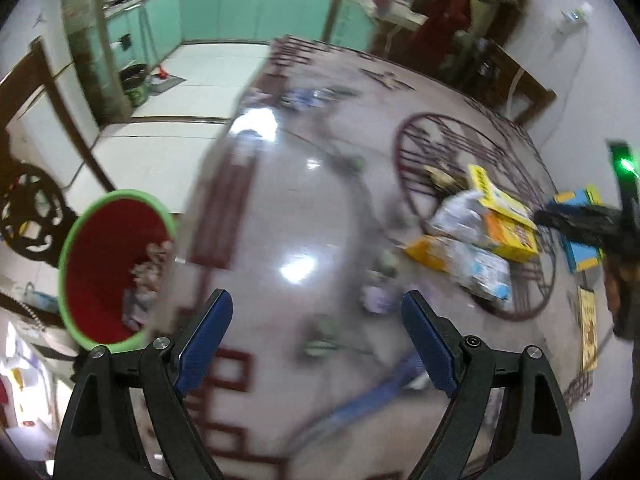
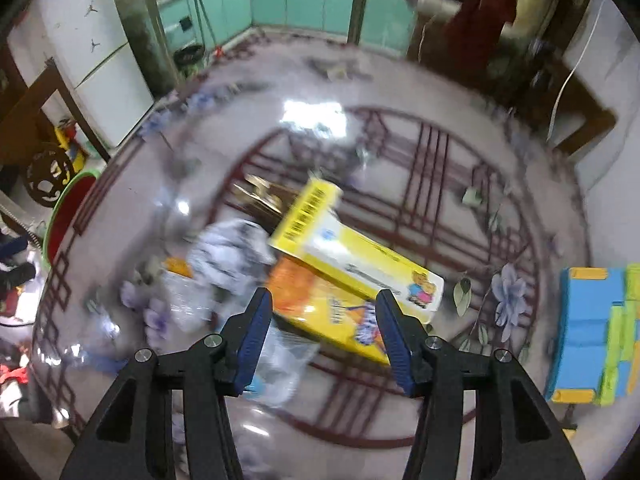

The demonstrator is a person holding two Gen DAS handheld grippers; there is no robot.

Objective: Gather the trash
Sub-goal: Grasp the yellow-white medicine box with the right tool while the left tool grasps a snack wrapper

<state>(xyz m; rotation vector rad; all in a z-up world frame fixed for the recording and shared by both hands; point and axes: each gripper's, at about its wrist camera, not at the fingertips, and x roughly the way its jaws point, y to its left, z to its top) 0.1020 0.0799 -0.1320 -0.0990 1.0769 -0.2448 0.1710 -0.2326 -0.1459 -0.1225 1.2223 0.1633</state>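
A pile of trash lies on the patterned table: a yellow carton (image 2: 352,248) on top of an orange-and-yellow box (image 2: 324,308), a crumpled white wrapper (image 2: 232,252) and a clear plastic bag (image 2: 280,364). The pile also shows in the left wrist view (image 1: 476,232) at the right. A green-rimmed red bin (image 1: 108,268) with some trash inside stands off the table's left edge; its rim shows in the right wrist view (image 2: 68,204). My right gripper (image 2: 322,336) is open, just above the orange box. My left gripper (image 1: 320,344) is open and empty over bare table.
A blue, yellow and green toy block set (image 2: 596,328) sits at the table's right edge. A flat yellow packet (image 1: 588,328) lies near it. Dark wooden chairs (image 1: 36,184) stand at the left, teal kitchen cabinets (image 1: 256,8) at the back.
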